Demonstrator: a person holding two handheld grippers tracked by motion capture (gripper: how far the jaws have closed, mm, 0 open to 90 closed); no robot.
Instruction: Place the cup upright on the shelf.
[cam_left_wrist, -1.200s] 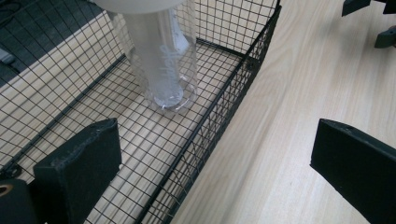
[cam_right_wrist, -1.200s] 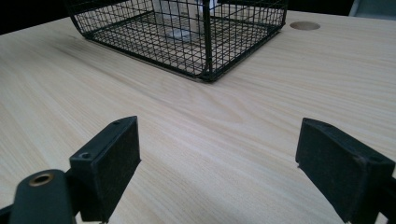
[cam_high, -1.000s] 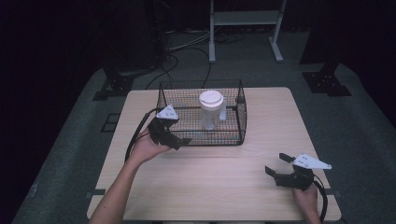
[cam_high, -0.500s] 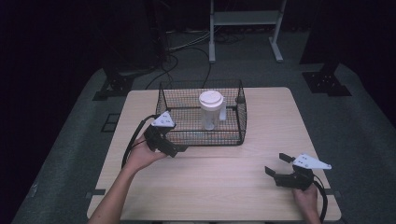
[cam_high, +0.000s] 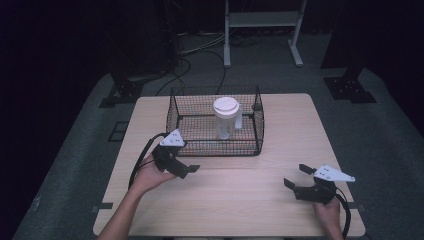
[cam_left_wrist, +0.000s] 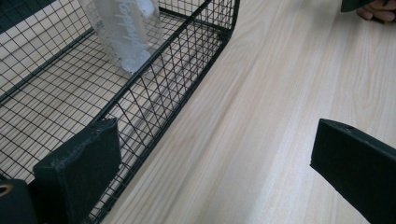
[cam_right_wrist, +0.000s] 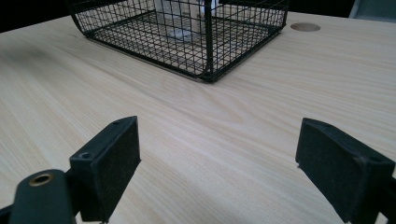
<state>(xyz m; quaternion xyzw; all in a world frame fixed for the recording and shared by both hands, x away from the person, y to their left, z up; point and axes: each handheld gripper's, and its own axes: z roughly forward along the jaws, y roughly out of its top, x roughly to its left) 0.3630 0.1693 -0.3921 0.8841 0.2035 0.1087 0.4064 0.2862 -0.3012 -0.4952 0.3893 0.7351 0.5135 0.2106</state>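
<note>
A black wire basket (cam_high: 216, 148) stands at the middle back of the wooden table (cam_high: 240, 205). Inside it a clear plastic cup with a white lid (cam_high: 225, 108) stands upright. My left gripper (cam_high: 190, 171) is open, just in front of the basket's front left corner, with nothing between its jaws. In the left gripper view the gripper (cam_left_wrist: 215, 172) looks along the basket's front wall (cam_left_wrist: 163, 93), with the cup (cam_left_wrist: 128, 32) behind the mesh. My right gripper (cam_high: 296, 175) is open over the table's near right, empty, and in its own view (cam_right_wrist: 224, 158) faces the basket (cam_right_wrist: 187, 42).
A round cable hole (cam_right_wrist: 305, 27) sits in the tabletop beyond the basket. The other hand (cam_left_wrist: 376, 8) shows at the top right of the left gripper view. Off the table, cables and metal stands lie on the dark floor (cam_high: 225, 45).
My left gripper has drawn back from the basket toward the person and slightly left, still open. The right gripper and the cup have not moved.
</note>
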